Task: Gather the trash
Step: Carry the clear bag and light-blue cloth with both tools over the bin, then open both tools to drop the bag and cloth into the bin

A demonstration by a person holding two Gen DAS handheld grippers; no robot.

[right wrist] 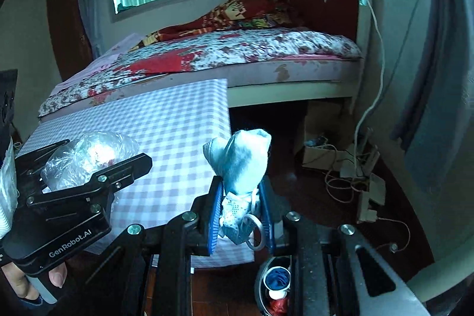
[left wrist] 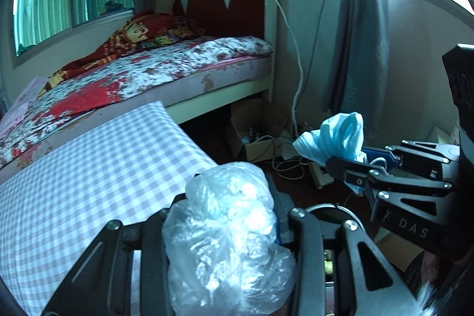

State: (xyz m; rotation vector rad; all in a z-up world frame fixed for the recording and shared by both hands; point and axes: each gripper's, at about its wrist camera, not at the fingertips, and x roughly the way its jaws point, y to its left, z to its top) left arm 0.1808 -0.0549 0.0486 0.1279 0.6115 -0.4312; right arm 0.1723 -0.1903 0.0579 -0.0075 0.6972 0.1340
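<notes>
A crumpled clear plastic bag [left wrist: 225, 233] fills the space between the fingers of my left gripper [left wrist: 228, 197], which is shut on it, at the near corner of the checked table [left wrist: 89, 168]. In the right wrist view the same bag [right wrist: 89, 156] and left gripper [right wrist: 103, 151] hang over the table's left part. My right gripper [right wrist: 241, 188] is shut on a light blue face mask [right wrist: 240, 162], its blue pads [right wrist: 216, 206] pressing the lower end. The mask [left wrist: 334, 135] and right gripper [left wrist: 349, 160] also show at the right of the left wrist view. A round bin [right wrist: 262, 271] with blue and red scraps sits below the right gripper.
A bed [right wrist: 237, 55] with a floral cover runs behind the table. Under its head end stands an open cardboard box [left wrist: 251, 135]. Tangled cables and a power strip [right wrist: 367, 191] lie on the dark floor by the wall. A grey curtain [left wrist: 361, 34] hangs at the right.
</notes>
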